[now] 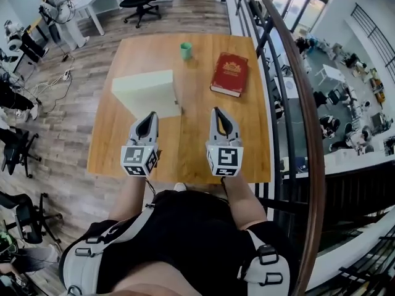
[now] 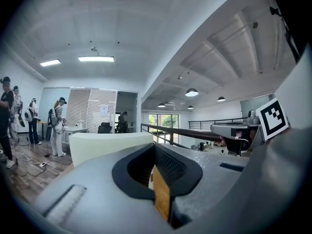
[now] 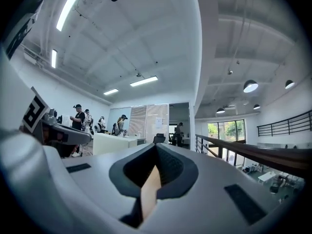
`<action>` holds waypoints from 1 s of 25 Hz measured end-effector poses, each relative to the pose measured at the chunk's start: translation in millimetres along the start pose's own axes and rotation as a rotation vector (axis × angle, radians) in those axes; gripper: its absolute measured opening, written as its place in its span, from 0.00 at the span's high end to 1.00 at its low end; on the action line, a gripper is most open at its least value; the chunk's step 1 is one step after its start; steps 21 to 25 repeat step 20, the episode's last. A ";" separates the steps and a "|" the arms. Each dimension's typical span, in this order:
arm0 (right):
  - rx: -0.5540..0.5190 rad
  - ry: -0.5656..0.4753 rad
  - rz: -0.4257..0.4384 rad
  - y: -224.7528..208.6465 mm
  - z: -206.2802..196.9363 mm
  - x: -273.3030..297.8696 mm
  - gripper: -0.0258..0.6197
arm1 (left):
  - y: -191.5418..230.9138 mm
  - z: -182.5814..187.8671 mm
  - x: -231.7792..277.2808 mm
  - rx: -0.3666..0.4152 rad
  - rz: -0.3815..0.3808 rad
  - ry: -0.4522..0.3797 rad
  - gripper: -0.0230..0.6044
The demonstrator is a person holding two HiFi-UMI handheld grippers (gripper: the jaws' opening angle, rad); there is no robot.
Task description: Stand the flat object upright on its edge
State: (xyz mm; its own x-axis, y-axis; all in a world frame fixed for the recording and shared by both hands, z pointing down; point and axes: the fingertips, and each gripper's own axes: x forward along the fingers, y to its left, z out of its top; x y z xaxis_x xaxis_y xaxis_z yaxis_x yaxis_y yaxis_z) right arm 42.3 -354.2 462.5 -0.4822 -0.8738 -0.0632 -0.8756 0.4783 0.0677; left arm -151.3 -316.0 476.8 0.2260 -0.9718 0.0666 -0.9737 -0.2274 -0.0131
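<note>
**Head view.** You hold both grippers side by side above the near edge of the table (image 1: 197, 142), jaws pointing away from you.

- **Left gripper** (image 1: 148, 117): the jaws are pressed together with nothing between them (its own view shows only a sliver of table wood through the slot behind the tips).
- **Right gripper** (image 1: 217, 112): the jaws are also together and empty, as its own view confirms.
- **Book** (image 1: 229, 74): red, with a gold emblem on the cover. It lies flat on the far right part of the table, cover up, well apart from both grippers. It sits ahead of your right gripper and slightly to its right.
- **Cup** (image 1: 186, 50): green and upright, near the far edge, to the left of the book and apart from it.
- **Block** (image 1: 147, 92): pale, standing on the left half of the table, close ahead of your left gripper. The left gripper view shows it beyond the jaws, to their left.
- **Railing** (image 1: 295, 73): dark, running along the table's right side.
- **People** (image 3: 80, 117): standing in the room beyond (seen small, in both gripper views).
</note>
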 end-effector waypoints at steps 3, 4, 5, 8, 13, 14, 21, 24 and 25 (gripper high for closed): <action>0.003 -0.004 -0.011 -7.2 0.6 -6.2 0.95 | -10.7 -3.4 5.3 -0.013 -0.022 0.007 0.96; 0.005 -0.002 -0.015 -8.8 0.4 -8.1 0.95 | -13.4 -4.3 6.5 -0.019 -0.030 0.010 0.96; 0.008 0.000 -0.019 -10.4 0.1 -9.7 0.95 | -15.8 -4.4 7.6 -0.023 -0.037 0.012 0.96; 0.020 0.000 -0.019 -12.9 0.6 -13.8 0.95 | -20.7 -1.2 9.5 -0.014 -0.044 0.010 0.96; 0.016 -0.014 -0.010 -16.9 2.5 -16.5 0.95 | -25.1 3.5 13.2 -0.007 -0.049 0.002 0.96; 0.012 -0.012 -0.009 -17.9 1.9 -17.6 0.95 | -27.0 3.7 13.6 -0.006 -0.052 0.002 0.96; 0.013 -0.009 -0.007 -21.9 0.4 -26.8 0.95 | -38.3 4.1 11.0 -0.002 -0.073 0.001 0.96; 0.013 -0.009 -0.007 -21.9 0.4 -26.8 0.95 | -38.3 4.1 11.0 -0.002 -0.073 0.001 0.96; 0.013 -0.009 -0.007 -21.9 0.4 -26.8 0.95 | -38.3 4.1 11.0 -0.002 -0.073 0.001 0.96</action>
